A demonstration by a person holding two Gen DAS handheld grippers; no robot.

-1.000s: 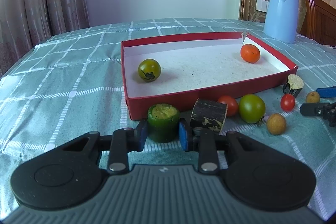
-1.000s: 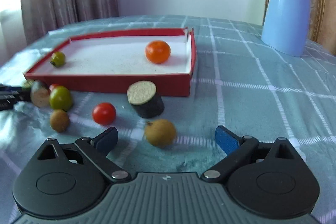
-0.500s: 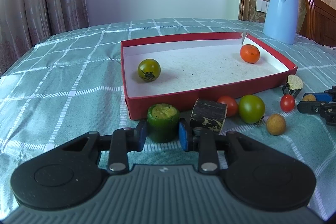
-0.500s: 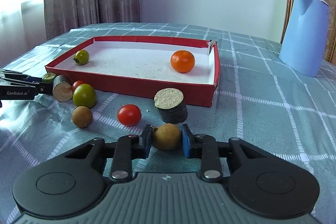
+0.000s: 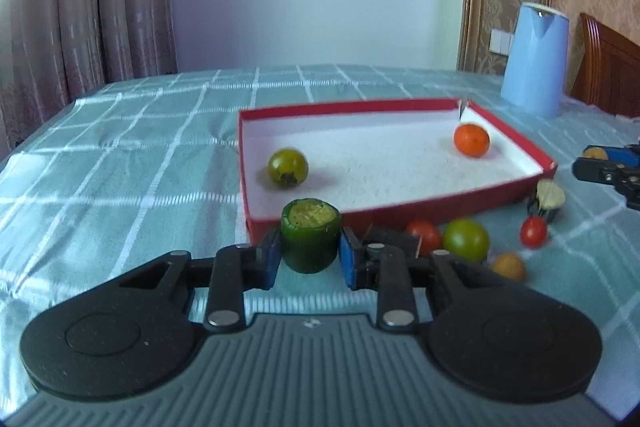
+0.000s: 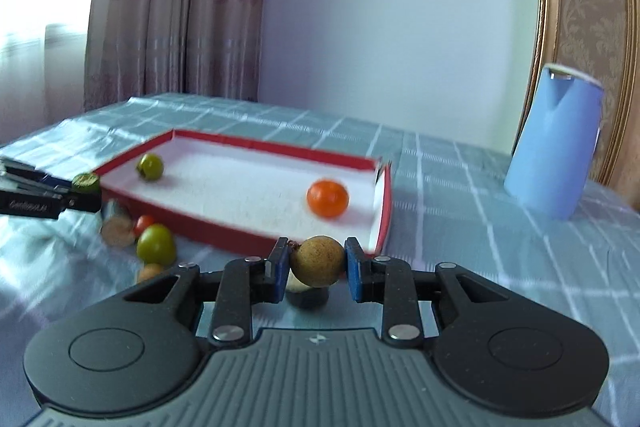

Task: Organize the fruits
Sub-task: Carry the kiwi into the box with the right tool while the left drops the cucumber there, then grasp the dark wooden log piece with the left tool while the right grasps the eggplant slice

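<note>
Nearest me, my left gripper has its fingers clamped on a green stub of fruit, raised to clear the tray's near wall. My right gripper pinches a brown round fruit, also off the surface. Beyond waits the red tray, holding an orange fruit far right and a green tomato left.

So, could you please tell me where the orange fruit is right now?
The orange fruit lies inside the red tray, near its far right corner in the left wrist view, well apart from the green tomato there.
</note>
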